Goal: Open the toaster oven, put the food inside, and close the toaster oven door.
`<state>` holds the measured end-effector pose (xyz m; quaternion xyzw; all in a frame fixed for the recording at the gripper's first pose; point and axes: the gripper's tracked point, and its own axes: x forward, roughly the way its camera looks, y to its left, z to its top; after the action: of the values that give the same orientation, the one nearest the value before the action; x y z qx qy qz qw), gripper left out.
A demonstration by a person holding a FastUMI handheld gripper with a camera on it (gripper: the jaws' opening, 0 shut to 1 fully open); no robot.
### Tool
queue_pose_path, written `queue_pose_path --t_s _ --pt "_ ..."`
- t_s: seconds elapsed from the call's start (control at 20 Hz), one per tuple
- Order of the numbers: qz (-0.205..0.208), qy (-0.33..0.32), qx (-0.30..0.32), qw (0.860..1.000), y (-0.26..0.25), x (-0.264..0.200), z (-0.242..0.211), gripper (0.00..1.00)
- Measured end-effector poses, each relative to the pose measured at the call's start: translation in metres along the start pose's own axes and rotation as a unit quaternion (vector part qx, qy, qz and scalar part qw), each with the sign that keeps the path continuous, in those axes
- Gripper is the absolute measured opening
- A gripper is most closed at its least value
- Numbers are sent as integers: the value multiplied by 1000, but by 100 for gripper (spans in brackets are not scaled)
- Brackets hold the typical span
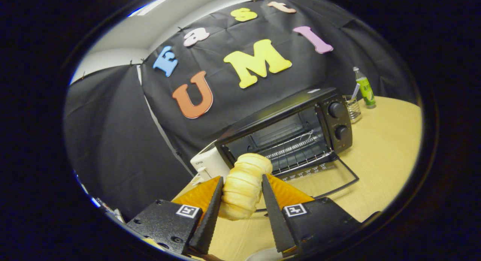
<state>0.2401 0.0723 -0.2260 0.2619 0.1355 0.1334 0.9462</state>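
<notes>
The gripper (242, 186) jaws are pinching the bread roll (244, 189), its long axis pointing ahead at the open toaster oven (289, 135) just beyond.

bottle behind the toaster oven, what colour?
Green bottle with a pale cap, seen in the gripper view. Tool grips the bread.
</notes>
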Motion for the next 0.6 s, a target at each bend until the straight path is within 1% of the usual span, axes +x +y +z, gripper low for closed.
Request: queue_pose_path --t_s 0.2,0.3,0.6 --pt "-16 3 45 999 -30 49 18 68" --pt "-26 5 59 998 -42 75 28 68" --pt "-40 4 41 998 -64 125 52 68"
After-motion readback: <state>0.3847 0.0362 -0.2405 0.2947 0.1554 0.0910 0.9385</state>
